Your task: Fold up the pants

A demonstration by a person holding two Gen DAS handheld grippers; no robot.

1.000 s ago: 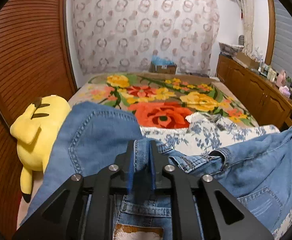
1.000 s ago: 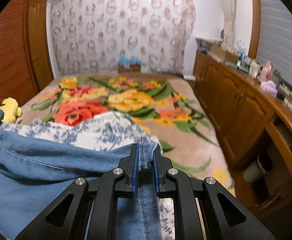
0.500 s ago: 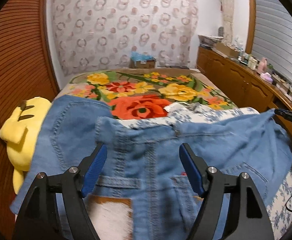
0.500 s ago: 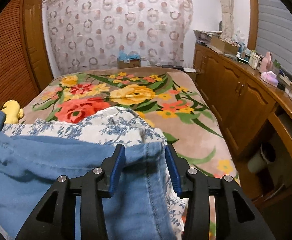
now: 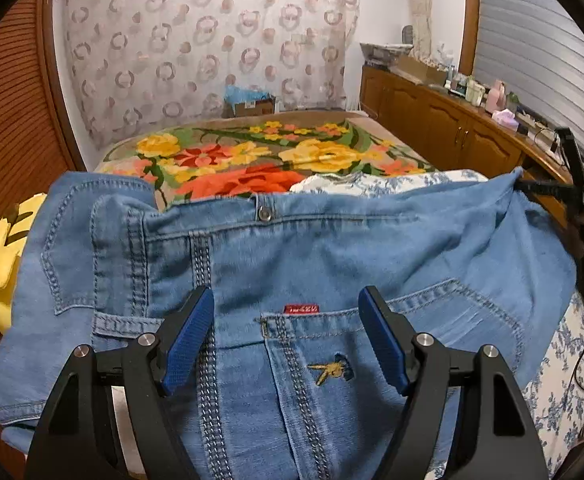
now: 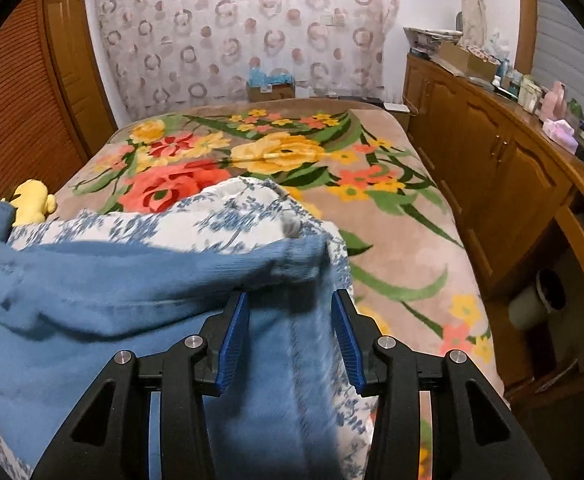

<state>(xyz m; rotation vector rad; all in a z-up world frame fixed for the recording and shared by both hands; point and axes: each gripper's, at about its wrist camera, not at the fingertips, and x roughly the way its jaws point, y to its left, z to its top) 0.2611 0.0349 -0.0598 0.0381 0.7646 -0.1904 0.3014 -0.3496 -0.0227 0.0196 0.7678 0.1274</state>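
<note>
Light blue jeans (image 5: 331, 248) lie spread across the near end of the bed, with the waistband button (image 5: 265, 213) at the far edge and a back pocket near me. My left gripper (image 5: 286, 296) hovers just above the pocket area, open, its blue pads clear of the denim. In the right wrist view the jeans (image 6: 132, 292) end in a folded corner. My right gripper (image 6: 288, 300) stands open over that corner, with denim lying between the jaws but not pinched. A dark part of the right gripper (image 5: 571, 184) shows at the jeans' right corner.
A blue-and-white floral cloth (image 6: 212, 216) lies under the jeans on the flowered blanket (image 6: 292, 152). A yellow plush toy (image 5: 0, 264) sits at the bed's left edge by the slatted wooden wall. Wooden cabinets (image 6: 491, 168) line the right side. A cardboard box (image 5: 252, 106) stands beyond the bed.
Both grippers were shut on the jeans' edge a second ago; both have opened and let go. The denim has dropped flat, and the left gripper has shifted over the back pocket.
</note>
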